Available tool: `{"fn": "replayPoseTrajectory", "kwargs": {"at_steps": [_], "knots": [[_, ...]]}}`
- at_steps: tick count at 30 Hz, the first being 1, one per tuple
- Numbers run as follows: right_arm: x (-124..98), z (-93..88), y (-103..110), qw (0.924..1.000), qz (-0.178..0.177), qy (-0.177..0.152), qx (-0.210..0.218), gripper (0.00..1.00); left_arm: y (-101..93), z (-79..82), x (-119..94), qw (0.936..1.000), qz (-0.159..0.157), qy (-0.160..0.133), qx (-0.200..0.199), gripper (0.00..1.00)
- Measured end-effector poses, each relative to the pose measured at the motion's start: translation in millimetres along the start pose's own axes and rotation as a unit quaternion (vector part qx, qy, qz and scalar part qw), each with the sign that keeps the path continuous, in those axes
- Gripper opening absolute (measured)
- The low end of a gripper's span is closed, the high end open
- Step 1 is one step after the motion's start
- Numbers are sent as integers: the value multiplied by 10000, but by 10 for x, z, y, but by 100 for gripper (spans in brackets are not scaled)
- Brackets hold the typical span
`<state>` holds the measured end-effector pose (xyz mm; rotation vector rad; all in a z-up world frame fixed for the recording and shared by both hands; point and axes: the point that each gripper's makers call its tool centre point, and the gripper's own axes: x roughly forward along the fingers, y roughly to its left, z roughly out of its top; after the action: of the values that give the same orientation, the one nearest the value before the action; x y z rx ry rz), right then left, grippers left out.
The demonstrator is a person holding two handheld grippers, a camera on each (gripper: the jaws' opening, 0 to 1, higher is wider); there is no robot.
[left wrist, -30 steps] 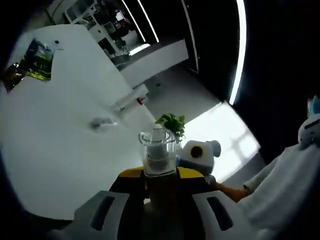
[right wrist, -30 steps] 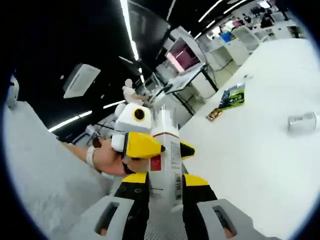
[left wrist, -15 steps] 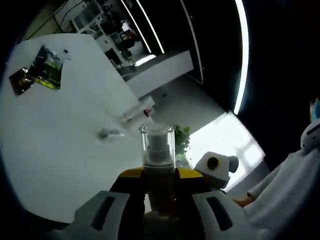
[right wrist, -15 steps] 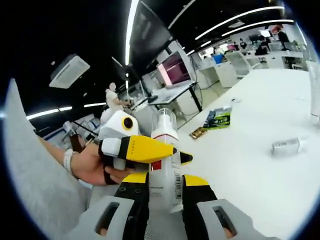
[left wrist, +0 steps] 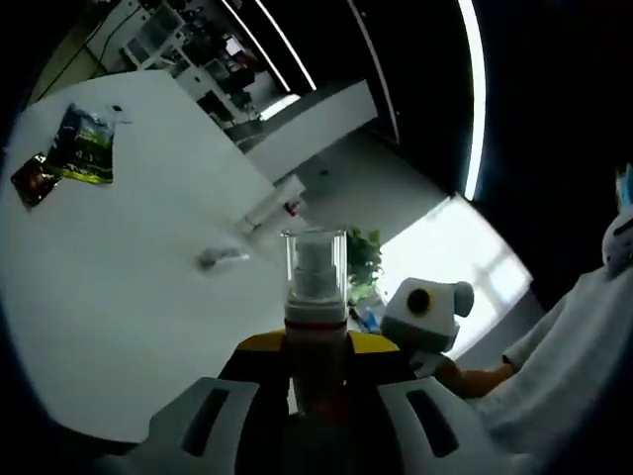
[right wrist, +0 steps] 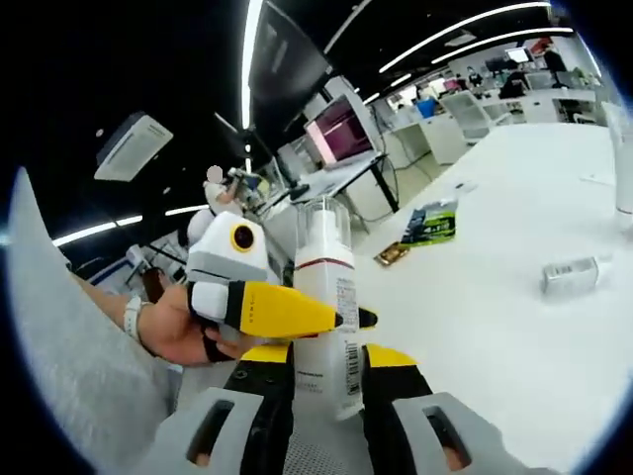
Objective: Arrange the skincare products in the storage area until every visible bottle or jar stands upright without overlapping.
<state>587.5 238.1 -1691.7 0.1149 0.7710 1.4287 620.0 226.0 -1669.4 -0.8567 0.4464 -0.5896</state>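
A white pump bottle [right wrist: 324, 297] with a clear cap and a red band stands upright between my right gripper's [right wrist: 326, 361] yellow jaws, which are shut on its lower body. My left gripper [right wrist: 346, 317] reaches in from the left, held by a hand [right wrist: 173, 332], and its yellow jaws clamp the same bottle at mid-height. In the left gripper view the bottle [left wrist: 315, 297] rises between my left gripper's [left wrist: 316, 346] shut jaws, its body in shadow. The right gripper's body [left wrist: 427, 315] shows just to the right.
A small bottle [right wrist: 574, 275] lies on its side on the white table [right wrist: 495, 327], also seen as the small bottle [left wrist: 223, 257]. A green packet [right wrist: 427, 223], a white tube [left wrist: 267, 208] and a tall bottle [right wrist: 621, 168] sit further off.
Both grippers stay on the pump bottle. The left gripper's jaws sit a little lower on it now, and the bottle stands straighter. Both views have shifted slightly.
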Motion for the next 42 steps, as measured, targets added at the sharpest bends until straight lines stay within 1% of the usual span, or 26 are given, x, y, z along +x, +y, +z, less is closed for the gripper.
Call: {"fn": "replayPoseTrajectory", "kwargs": {"at_steps": [2,4,5,7,9,11,13,14,15,16,18,20,21,24,27,29,32,33,34,36,39,41,42], "knots": [[-19,-46,0,9999,23,112,-58,30,23,-10,0,9999,84,28,51,16],[-74,-75,-12,9996,40,165,-244,34,81,-39,0,9994,273,118,166,16],[-117,-90,-14,9994,84,191,-292,34,121,-69,1,9985,403,206,302,16],[-188,-110,-59,9994,135,184,-245,31,166,-100,4,9974,509,301,412,16],[-245,-96,-102,9998,160,78,-17,31,212,-172,17,9939,677,519,695,16],[-317,-46,-147,9999,136,-66,47,31,236,-232,24,9907,776,699,877,16],[-394,35,-209,9996,39,-257,118,31,215,-317,48,9866,761,937,1094,16],[-411,57,-216,9994,38,-307,133,31,191,-343,63,9856,715,991,1167,16],[-425,84,-208,9993,73,-350,102,31,145,-387,83,9838,593,1099,1289,16],[-426,97,-199,9993,96,-363,70,31,127,-412,91,9825,553,1158,1348,16],[-410,113,-175,9993,145,-349,-21,31,58,-473,118,9799,376,1282,1483,16],[-384,126,-104,9990,300,-332,-74,31,11,-518,129,9774,278,1380,1579,16],[-371,121,-90,9990,330,-307,-78,30,-11,-529,133,9769,221,1393,1608,16],[-335,53,-51,9990,414,-119,-155,24,-85,-546,139,9765,15,1416,1627,16],[-315,35,-21,9988,466,-98,-147,23,-101,-570,134,9751,-45,1471,1658,16],[-311,25,5,9984,535,-74,-168,23,-147,-612,143,9732,-188,1550,1688,16],[-305,-13,67,9974,695,52,-195,19,-168,-652,152,9701,-209,1632,1782,16],[-300,-9,50,9978,586,65,-292,19,-159,-654,148,9696,-203,1644,1799,16],[-300,2,53,9979,582,45,-294,18,-165,-648,150,9692,-221,1628,1837,17],[-318,13,43,9982,571,29,-205,18,-177,-633,158,9716,-230,1573,1754,17],[-331,54,18,9985,486,-78,-240,17,-173,-596,175,9734,-203,1459,1757,17],[-337,70,-4,9987,444,-114,-242,17,-157,-576,185,9752,-113,1400,1709,18],[-338,76,-12,9987,424,-130,-247,17,-132,-553,197,9770,-18,1329,1666,18]]}}
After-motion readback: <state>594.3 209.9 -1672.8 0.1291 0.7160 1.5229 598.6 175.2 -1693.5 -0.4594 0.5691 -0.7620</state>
